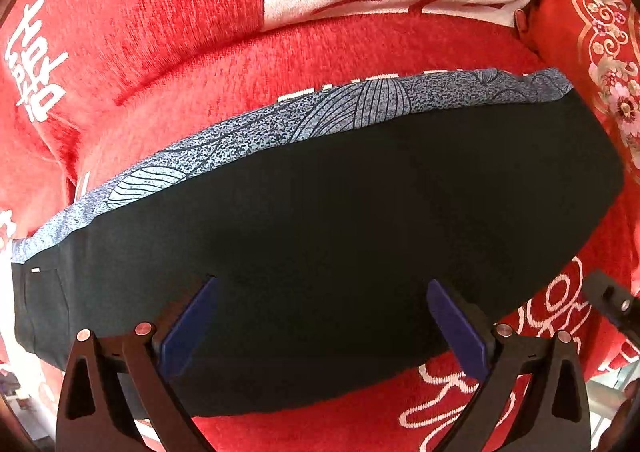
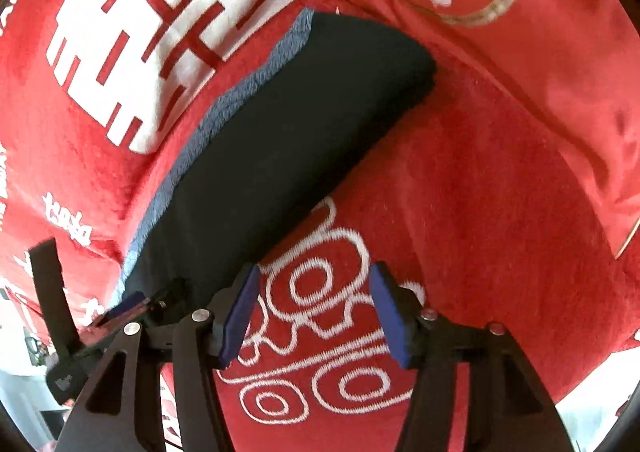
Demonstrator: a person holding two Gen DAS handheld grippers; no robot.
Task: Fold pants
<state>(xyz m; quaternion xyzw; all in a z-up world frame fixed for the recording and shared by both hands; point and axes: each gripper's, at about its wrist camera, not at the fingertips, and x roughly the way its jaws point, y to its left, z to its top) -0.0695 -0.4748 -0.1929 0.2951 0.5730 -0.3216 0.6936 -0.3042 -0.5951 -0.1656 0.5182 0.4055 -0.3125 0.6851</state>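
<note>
The black pants [image 1: 340, 236] lie folded in a long flat band on the red sofa seat, with a blue-grey patterned strip [image 1: 280, 124] along the far edge. My left gripper [image 1: 322, 292] is open above the band's near half, its blue pads wide apart and empty. In the right wrist view the pants [image 2: 288, 132] stretch away to the upper right. My right gripper [image 2: 314, 280] is open and empty over the red cover, just right of the pants' near edge. The left gripper [image 2: 132, 304] shows at the lower left there.
The red sofa cover [image 1: 160, 52] carries white characters and swirls [image 2: 320, 292]. A red cushion with gold and pink flowers [image 2: 520, 32] lies beyond the pants' far end; it also shows in the left wrist view [image 1: 600, 52]. The sofa's front edge is near both grippers.
</note>
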